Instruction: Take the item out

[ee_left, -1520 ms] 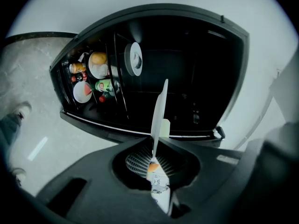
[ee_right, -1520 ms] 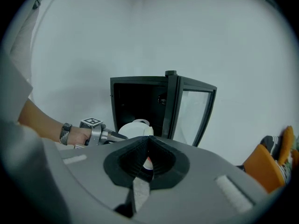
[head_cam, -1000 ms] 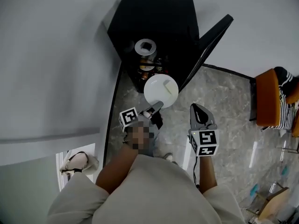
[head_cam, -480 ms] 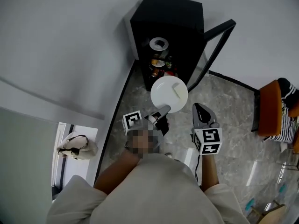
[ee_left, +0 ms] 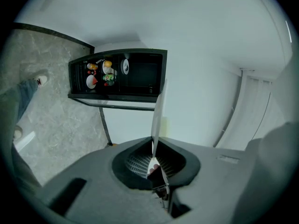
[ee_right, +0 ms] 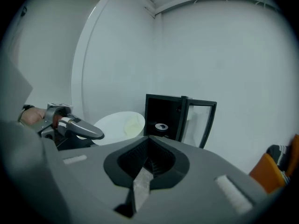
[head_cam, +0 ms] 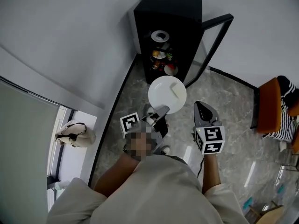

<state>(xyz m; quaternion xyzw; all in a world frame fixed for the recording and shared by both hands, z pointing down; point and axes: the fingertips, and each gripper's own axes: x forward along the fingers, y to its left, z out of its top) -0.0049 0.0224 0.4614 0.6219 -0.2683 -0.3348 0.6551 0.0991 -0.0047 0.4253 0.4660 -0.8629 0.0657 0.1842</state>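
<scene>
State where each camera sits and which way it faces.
Head view: on the person's head, facing steeply down at the floor and open black cabinet; shows both forearms, the left tool clamped on a white plate, the right tool shut, empty.
Left gripper view: on the left tool, facing along its jaws past the plate's edge to the cabinet; a shoe shows.
Right gripper view: on the right tool, facing the cabinet; the left tool shows.
Shared: all three see plate and cabinet.

Grey marbled floor [head_cam: 229,101] runs from centre to 4 o'clock. Orange chair [head_cam: 268,104] stands at 3 o'clock, with a striped cloth [head_cam: 286,118] lying on it. Pale handbag [head_cam: 74,135] lies at 9 o'clock, well apart from the chair. White wall [head_cam: 70,36] fills 10 to 12 o'clock.
</scene>
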